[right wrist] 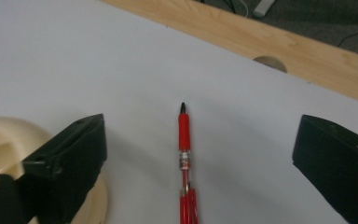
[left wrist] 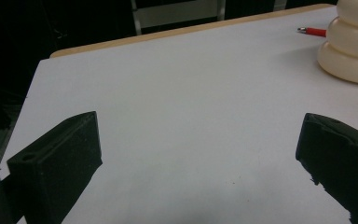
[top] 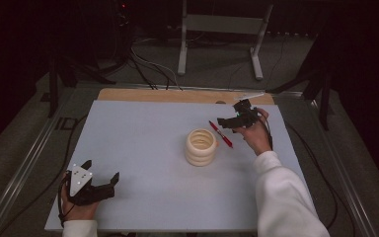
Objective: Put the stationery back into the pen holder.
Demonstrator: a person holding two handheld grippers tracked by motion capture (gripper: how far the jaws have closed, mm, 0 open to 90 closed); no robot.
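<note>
The right tongs [top: 227, 122] are hovering over the red pen [top: 221, 134] with their jaws spread wide and nothing between the pads. In the right gripper view the pen [right wrist: 185, 154] is lying flat on the surface [right wrist: 74, 56], running straight up the gap between the two black jaws, tip pointing away, touching neither jaw. The cream ringed holder [top: 201, 146] is standing upright just beside the pen, on the side toward the middle of the surface; its rim [right wrist: 0, 135] is showing behind one jaw.

The left tongs [top: 98, 178] are resting near the person's corner of the surface [top: 143, 128], jaws likewise spread and gripping nothing, well apart from the holder [left wrist: 354, 46] and the pen [left wrist: 313, 31].

Judging by this, the work is sitting at its start: the pen is not yet being gripped or lifted, and the holder is looking empty from above. What is left appears to be closing on the pen, raising it, tilting it upright and dropping it into the holder. The left tongs may be needed to steady the holder.
</note>
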